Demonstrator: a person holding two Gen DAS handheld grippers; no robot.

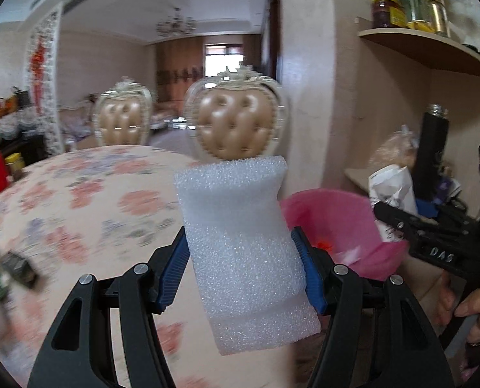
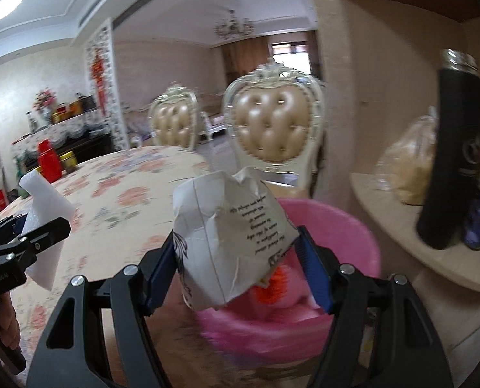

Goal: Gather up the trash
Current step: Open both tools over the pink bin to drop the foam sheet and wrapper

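In the left wrist view, the left claw (image 1: 245,265) fills the bottom centre of the frame, its blue ribbed pads pinching a tall white block of packing foam (image 1: 243,245) that stands nearly upright between them, tilted slightly to the left. Just behind the foam, right of centre, sits a round pink plastic basin (image 1: 337,223) with something orange inside. At the right edge the other tool appears, black, with a hand (image 1: 479,310) wrapped around its grip in the lower right corner.

In the right wrist view, the right claw (image 2: 236,268) at bottom centre pinches a crumpled white paper bag with dark printed text (image 2: 230,239); the bag bulges between the blue pads. The pink basin lies directly behind and below the bag, in the lower right of the frame. At the left edge the left claw shows again with its foam block.

Left of the basin, a surface covered in a floral pink and cream cloth (image 2: 120,200) stretches toward the upper left. At its far left stands a red container (image 2: 49,160). Beyond the surface two chairs with tufted tan leather backs and ornate pale frames (image 2: 274,129) face the camera. At the right, a tall black bottle with a metal neck (image 2: 454,148) stands on a pale curved shelf.
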